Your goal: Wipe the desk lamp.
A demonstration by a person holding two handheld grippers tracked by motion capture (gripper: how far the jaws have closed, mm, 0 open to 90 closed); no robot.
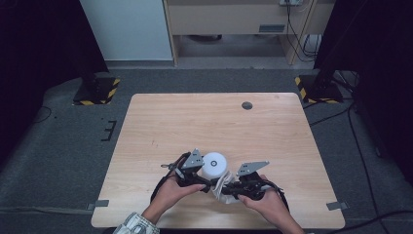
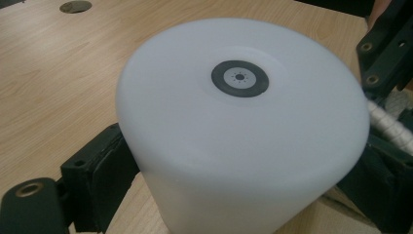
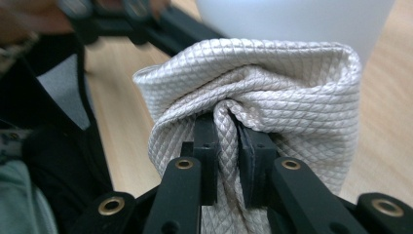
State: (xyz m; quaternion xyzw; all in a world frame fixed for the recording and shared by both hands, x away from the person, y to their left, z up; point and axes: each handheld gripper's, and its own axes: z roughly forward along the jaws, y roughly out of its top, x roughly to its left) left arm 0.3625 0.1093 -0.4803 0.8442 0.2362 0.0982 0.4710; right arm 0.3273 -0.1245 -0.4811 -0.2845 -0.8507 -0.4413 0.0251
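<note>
A white cylinder (image 1: 214, 165) with a small dark ring on its flat top stands near the table's front edge. My left gripper (image 1: 200, 179) reaches in from the left, and in the left gripper view its black pads (image 2: 104, 170) press against the white cylinder (image 2: 238, 122) on both sides. A cream quilted cloth (image 1: 223, 187) is bunched against the front of the cylinder. My right gripper (image 3: 226, 141) is shut on a twisted fold of this cloth (image 3: 272, 87), with the cylinder (image 3: 292, 19) just behind it. From above, the right gripper (image 1: 234, 187) meets the cloth from the right.
The wooden table (image 1: 195, 122) has a round dark grommet (image 1: 247, 105) near its far edge. Two black stands with yellow-black striped bases (image 1: 97, 90) (image 1: 314, 90) sit on the floor beyond the far corners. Cables run along the floor at the right.
</note>
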